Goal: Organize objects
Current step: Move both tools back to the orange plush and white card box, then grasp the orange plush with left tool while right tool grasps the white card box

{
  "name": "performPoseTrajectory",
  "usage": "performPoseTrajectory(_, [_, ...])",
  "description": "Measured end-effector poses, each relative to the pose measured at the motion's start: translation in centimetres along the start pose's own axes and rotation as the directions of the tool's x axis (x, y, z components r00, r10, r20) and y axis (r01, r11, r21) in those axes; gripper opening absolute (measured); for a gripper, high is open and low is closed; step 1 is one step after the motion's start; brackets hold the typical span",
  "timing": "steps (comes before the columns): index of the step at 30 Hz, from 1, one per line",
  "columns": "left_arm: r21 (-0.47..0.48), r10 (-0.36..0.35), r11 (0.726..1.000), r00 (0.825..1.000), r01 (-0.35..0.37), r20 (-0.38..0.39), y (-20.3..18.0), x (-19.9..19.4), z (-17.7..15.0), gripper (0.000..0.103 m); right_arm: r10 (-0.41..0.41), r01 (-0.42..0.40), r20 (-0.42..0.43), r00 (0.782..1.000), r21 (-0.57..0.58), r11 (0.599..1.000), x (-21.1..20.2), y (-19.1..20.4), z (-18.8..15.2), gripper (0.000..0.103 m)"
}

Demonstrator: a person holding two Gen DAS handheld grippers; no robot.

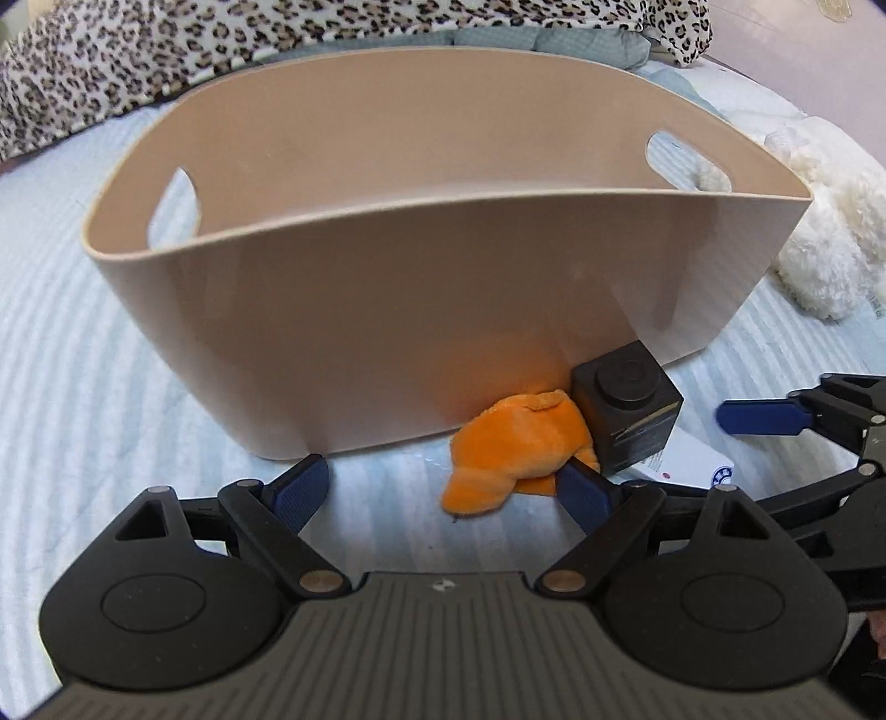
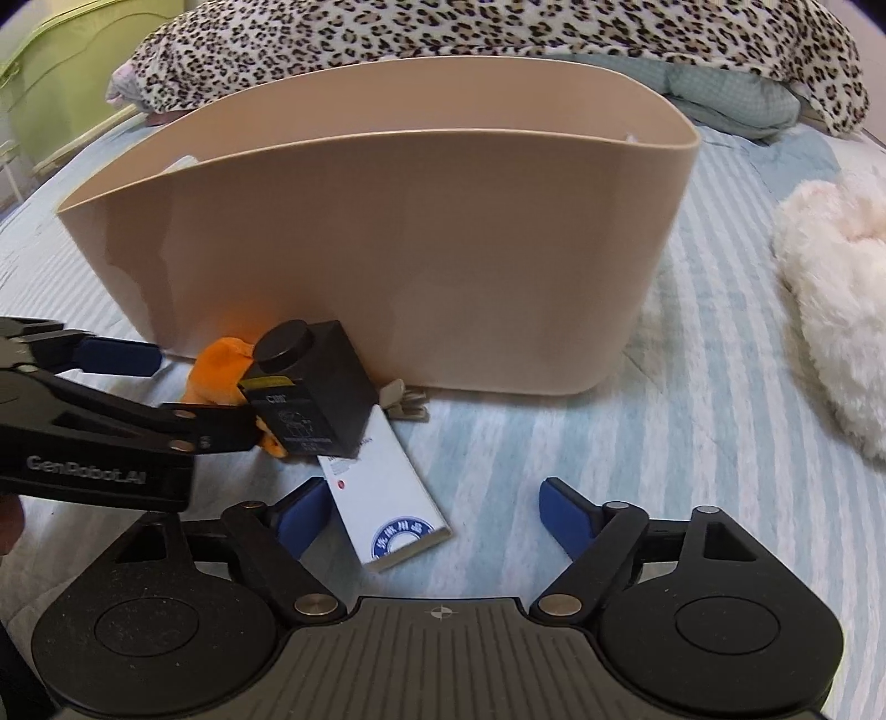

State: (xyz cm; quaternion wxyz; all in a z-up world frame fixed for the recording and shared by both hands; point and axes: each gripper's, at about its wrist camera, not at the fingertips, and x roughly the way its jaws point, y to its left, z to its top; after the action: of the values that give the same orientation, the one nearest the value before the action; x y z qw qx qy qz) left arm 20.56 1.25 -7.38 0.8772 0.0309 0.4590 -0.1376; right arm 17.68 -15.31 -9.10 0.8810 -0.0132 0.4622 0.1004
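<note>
A beige tub [image 1: 387,310] with cut-out handles stands on the striped bed; it also shows in the right wrist view [image 2: 387,266]. At its base lie an orange plush toy [image 1: 515,448], a black square bottle [image 1: 626,410] and a white flat box [image 2: 387,498]. The toy [image 2: 221,365] and bottle [image 2: 315,387] also show in the right wrist view. My left gripper [image 1: 443,487] is open, low over the bed, its right finger beside the toy. My right gripper [image 2: 432,515] is open, its left finger next to the white box.
A white fluffy plush [image 2: 830,332] lies to the right of the tub, also in the left wrist view [image 1: 819,238]. A leopard-print blanket [image 2: 498,33] and a blue pillow [image 2: 736,94] lie behind. A small grey object [image 2: 404,399] lies at the tub's base.
</note>
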Motion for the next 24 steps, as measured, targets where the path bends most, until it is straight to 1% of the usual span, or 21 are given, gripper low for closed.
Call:
performPoseTrajectory(3, [-0.002, -0.021, 1.0, 1.0, 0.021, -0.004, 0.0, 0.2, 0.1, 0.081, 0.015, -0.015, -0.004, 1.0, -0.013, 1.0, 0.3, 0.3, 0.1, 0.072])
performPoseTrajectory(5, [0.009, -0.03, 1.0, 1.0, 0.03, -0.002, -0.2, 0.2, -0.1, 0.071, 0.023, -0.023, -0.005, 1.0, -0.014, 1.0, 0.3, 0.3, 0.1, 0.069])
performPoseTrajectory(6, [0.014, -0.031, 0.999, 1.0, 0.031, -0.003, -0.4, 0.1, 0.0, 0.068, 0.026, -0.026, -0.005, 1.0, -0.013, 1.0, 0.1, 0.8, -0.3, 0.065])
performPoseTrajectory(7, [0.016, -0.038, 0.999, 0.999, 0.038, -0.005, -0.5, 0.1, 0.0, 0.06, 0.027, -0.027, -0.005, 1.0, -0.012, 1.0, 0.0, 0.8, -0.4, 0.061])
performPoseTrajectory(8, [0.013, -0.051, 0.999, 0.999, 0.051, -0.006, -0.5, 0.2, 0.2, 0.052, 0.028, -0.028, -0.005, 1.0, -0.01, 1.0, 0.0, 0.8, -0.5, 0.059])
performPoseTrajectory(9, [0.009, -0.065, 0.998, 0.998, 0.065, -0.008, -0.5, 0.1, 0.2, 0.047, 0.031, -0.031, -0.004, 1.0, -0.006, 1.0, -0.1, 0.7, -0.5, 0.055])
performPoseTrajectory(10, [0.005, -0.076, 0.997, 0.997, 0.076, -0.012, -0.5, 0.1, 0.3, 0.038, 0.036, -0.036, -0.005, 0.999, 0.001, 0.999, -0.2, 0.6, -0.6, 0.05])
performPoseTrajectory(11, [0.0, -0.078, 0.997, 0.997, 0.078, -0.015, -0.5, 0.1, 0.3, 0.032, 0.039, -0.039, -0.006, 0.999, 0.005, 0.999, -0.3, 0.5, -0.6, 0.048])
performPoseTrajectory(12, [-0.005, -0.077, 0.997, 0.997, 0.077, -0.015, -0.4, 0.1, 0.3, 0.028, 0.042, -0.042, -0.008, 0.999, 0.009, 0.999, -0.4, 0.4, -0.7, 0.042])
performPoseTrajectory(13, [-0.011, -0.083, 0.997, 0.996, 0.083, -0.017, -0.4, 0.1, 0.4, 0.02, 0.044, -0.044, -0.01, 0.999, 0.011, 0.999, -0.5, 0.3, -0.7, 0.037])
performPoseTrajectory(15, [-0.026, -0.103, 0.994, 0.994, 0.102, -0.023, -0.1, 0.0, 0.3, 0.011, 0.049, -0.049, -0.014, 0.999, 0.015, 0.999, -0.7, 0.1, -0.9, 0.029])
performPoseTrajectory(18, [-0.034, -0.109, 0.994, 0.994, 0.108, -0.021, 0.2, -0.4, 0.0, 0.01, 0.05, -0.05, -0.014, 0.999, 0.018, 0.999, -1.2, 0.1, -1.2, 0.029])
performPoseTrajectory(24, [-0.042, -0.09, 0.995, 0.996, 0.09, -0.002, 0.6, -2.0, -1.4, 0.009, 0.037, -0.036, -0.008, 0.999, 0.019, 0.999, -2.3, 0.5, -2.1, 0.029])
